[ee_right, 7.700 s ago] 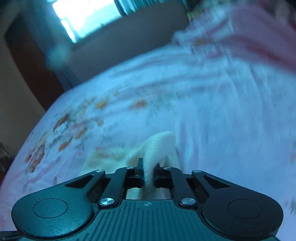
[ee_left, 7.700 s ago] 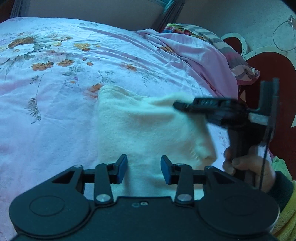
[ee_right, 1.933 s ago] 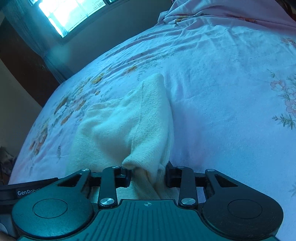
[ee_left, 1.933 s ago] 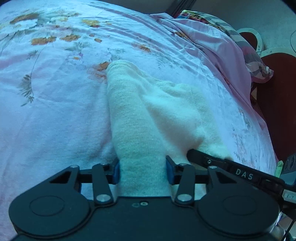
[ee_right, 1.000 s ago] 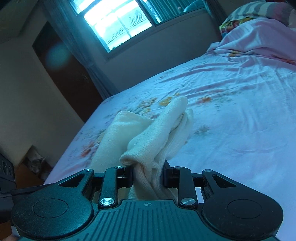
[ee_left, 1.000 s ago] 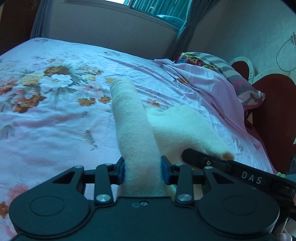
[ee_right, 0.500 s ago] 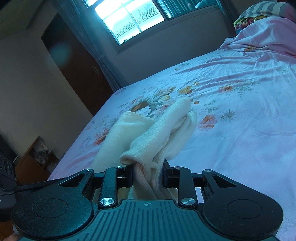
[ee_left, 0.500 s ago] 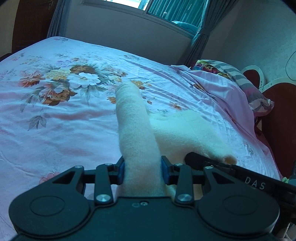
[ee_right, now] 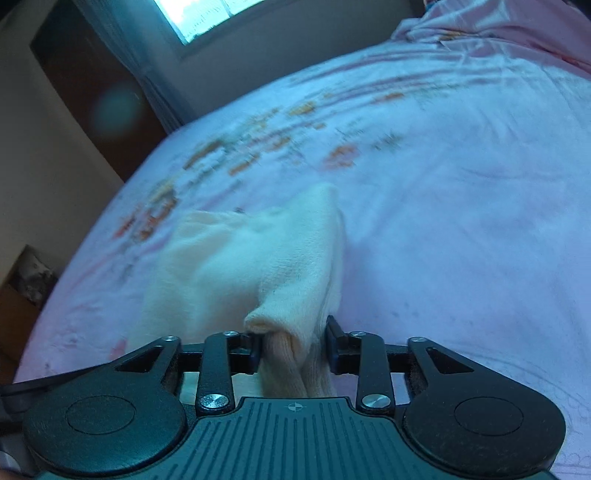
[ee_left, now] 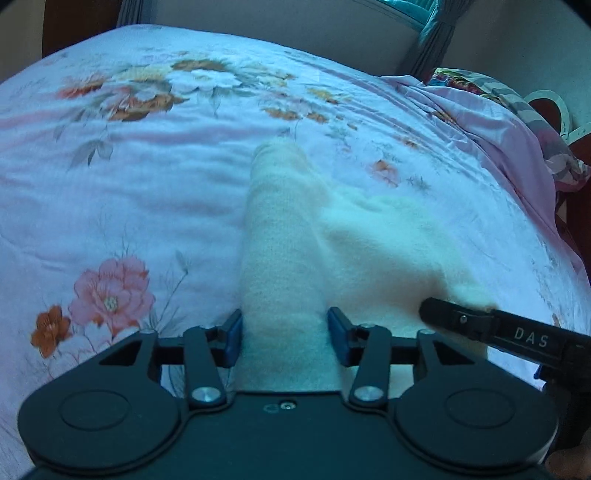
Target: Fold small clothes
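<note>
Cream knit garment (ee_left: 373, 243) lies on a floral bedsheet (ee_left: 122, 206), its near part gathered into both grippers. In the left wrist view, a thick rolled fold of it runs from the left gripper (ee_left: 283, 338) out across the sheet to a rounded far end. The jaws of this gripper are opening; the fold sits between the blue pads (ee_left: 233, 341), and a thin gap shows on each side, so they no longer seem to press it. To the right of the fold the rest of the cloth spreads flat and low toward the right gripper (ee_left: 458, 318), whose black finger reaches in from the right edge and meets the cloth's near right corner. Left of the fold the sheet is bare as far as the bed's rim; beyond the far end it is bare up to the wall below the curtains (ee_left: 432, 33). A bunched pink blanket (ee_left: 491, 122) and a striped pillow (ee_left: 517, 96) crowd the far right side.

In the right wrist view, the right gripper (ee_right: 293, 349) has a doubled, peaked fold of the garment (ee_right: 291, 258) between its fingers. Its jaws are opening too: the left pad touches the cloth while the right pad stands slightly clear. The garment's flat part extends leftward, near the bed's left edge (ee_right: 74, 273). Right of the fold, open sheet stretches wide. This view is blurred farther out.
</note>
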`<state>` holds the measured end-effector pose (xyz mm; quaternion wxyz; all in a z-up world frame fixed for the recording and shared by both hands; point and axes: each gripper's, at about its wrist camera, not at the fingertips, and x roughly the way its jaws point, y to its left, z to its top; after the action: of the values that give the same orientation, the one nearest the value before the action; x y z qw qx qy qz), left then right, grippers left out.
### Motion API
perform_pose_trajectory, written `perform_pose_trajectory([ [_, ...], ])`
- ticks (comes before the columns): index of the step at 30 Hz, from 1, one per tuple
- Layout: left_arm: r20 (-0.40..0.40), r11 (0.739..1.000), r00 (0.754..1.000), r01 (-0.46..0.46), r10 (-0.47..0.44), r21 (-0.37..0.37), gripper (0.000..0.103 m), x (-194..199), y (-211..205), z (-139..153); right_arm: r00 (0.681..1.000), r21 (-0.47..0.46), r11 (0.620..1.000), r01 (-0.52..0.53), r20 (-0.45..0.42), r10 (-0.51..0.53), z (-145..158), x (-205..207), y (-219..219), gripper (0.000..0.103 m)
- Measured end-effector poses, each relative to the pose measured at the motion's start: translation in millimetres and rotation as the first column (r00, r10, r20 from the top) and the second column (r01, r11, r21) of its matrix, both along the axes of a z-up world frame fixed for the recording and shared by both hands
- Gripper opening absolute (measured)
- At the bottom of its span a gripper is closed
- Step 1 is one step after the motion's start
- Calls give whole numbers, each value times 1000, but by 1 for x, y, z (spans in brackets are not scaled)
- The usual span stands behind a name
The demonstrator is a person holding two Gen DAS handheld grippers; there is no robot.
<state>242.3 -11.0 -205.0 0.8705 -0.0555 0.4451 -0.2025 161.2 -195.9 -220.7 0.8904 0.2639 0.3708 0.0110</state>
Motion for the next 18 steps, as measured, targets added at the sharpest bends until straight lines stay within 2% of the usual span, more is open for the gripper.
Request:
perform_pose_trajectory([
  [2,2,1000,1000,-2,2,10,51,0,0,3,1000,-39,999,19,3,-19,-1,-2,-1,54],
  [5,28,1000,999,-22,21,21,52,-7,3,16,999,-40,998,39,15,-39,6,-6,-8,55],
  [9,117,997,993,-9,1,73,49,-30,3,37,992,-92,992,87,96,-78,40,-23,-8,55],
  [13,73,996,997,26,-32,85,49,-42,-1,29,987,-187,982,5,158,25,63,-44,24,54],
  [15,44,995,999,25,-29,101,52,-45,-1,15,988,-221,974,-49,135,80,59,-54,41,54],
  [18,12,997,1000,1,-2,73,56,-46,3,6,989,-278,953,-119,51,139,35,-63,61,54],
])
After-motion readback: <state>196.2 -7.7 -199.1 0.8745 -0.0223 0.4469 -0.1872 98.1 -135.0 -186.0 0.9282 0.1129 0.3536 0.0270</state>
